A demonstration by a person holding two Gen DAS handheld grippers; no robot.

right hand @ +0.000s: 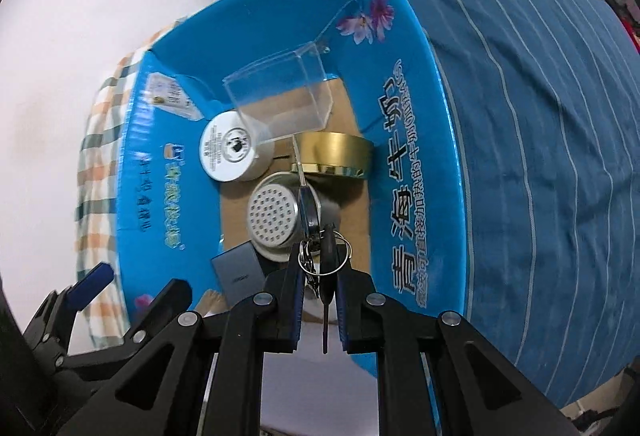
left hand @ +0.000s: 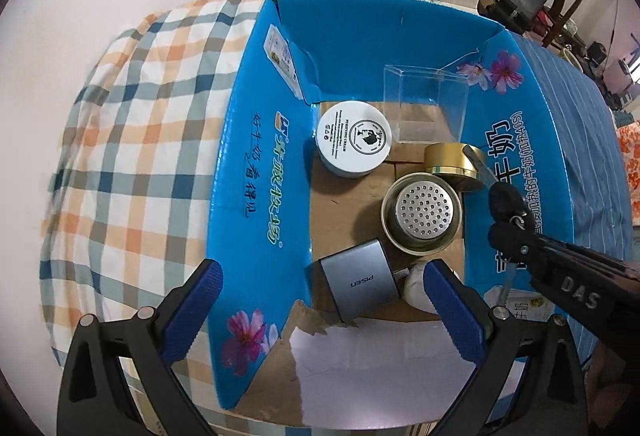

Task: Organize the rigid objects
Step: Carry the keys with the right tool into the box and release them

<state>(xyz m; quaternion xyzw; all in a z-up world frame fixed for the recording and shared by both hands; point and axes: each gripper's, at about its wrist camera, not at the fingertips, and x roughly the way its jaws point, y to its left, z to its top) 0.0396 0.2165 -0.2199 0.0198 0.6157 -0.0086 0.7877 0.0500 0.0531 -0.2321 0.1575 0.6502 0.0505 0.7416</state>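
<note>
Your left gripper is wide apart, holding nothing, above the box near the charger. Right view: your right gripper is clamped on the keys, over the strainer inside the box. Released here, the keys could catch on the strainer, I think.

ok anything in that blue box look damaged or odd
Yes. The blue box has a near flap torn ragged, with brown cardboard and white paper exposed. The gold lid lies off, beside the perforated metal strainer. The right tongs hold a bunch of keys over the box.
</note>
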